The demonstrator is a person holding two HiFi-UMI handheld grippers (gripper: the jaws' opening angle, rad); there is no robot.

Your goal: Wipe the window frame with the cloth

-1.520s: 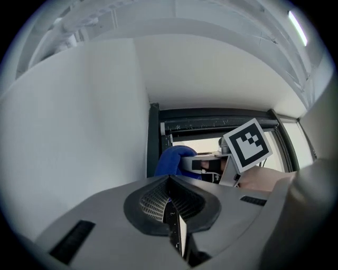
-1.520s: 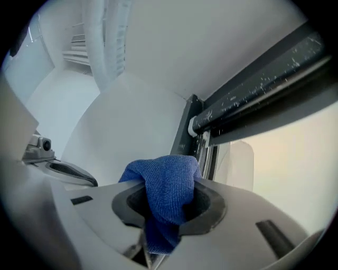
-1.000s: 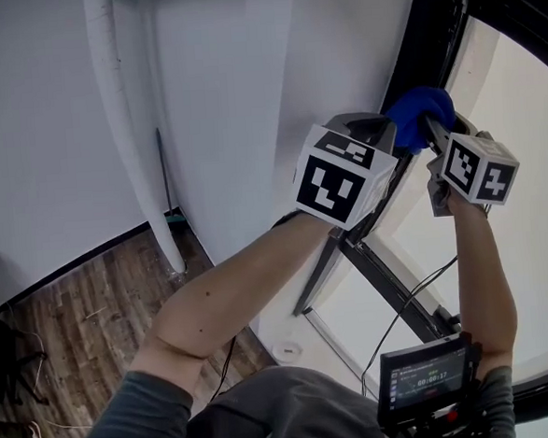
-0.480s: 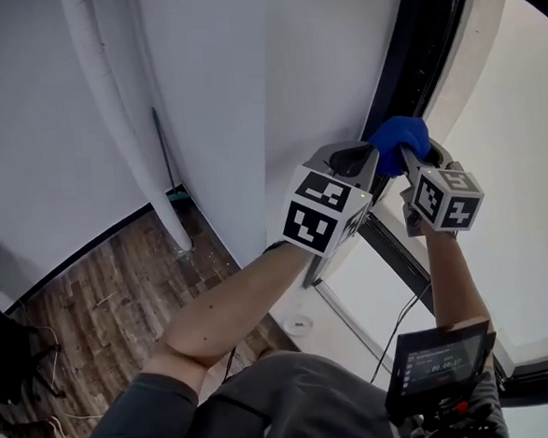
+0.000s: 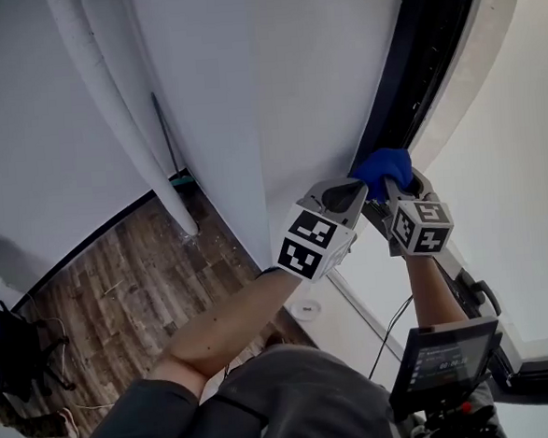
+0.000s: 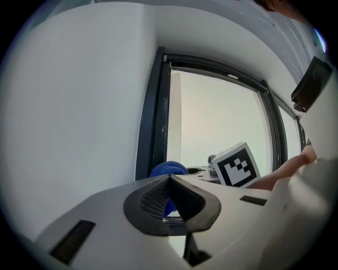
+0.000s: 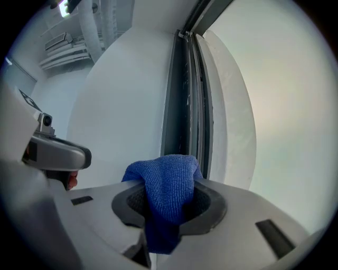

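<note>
Cloth, blue and bunched, sits against the dark window frame where the frame meets the white wall. The right gripper has its jaws clamped on it. In the right gripper view the fabric fills the gap between the pads, bulges over their tips toward twelve o'clock and hangs a short tail toward six. Beyond the wad the frame's black channels run up to twelve o'clock, with pale glass at three o'clock and wall at nine.

The left gripper is held up just beside its partner, at about nine o'clock of it in the head view. Its jaws are closed together with nothing between them. The blue showing past their tips is the cloth beyond, not something it holds. It is near the frame, but I cannot tell whether it touches.

Both forearms reach up from the person's grey-sleeved shoulders. A white pipe runs down the wall at ten o'clock to the wooden floor. A small monitor sits at five o'clock near the person's chest.
</note>
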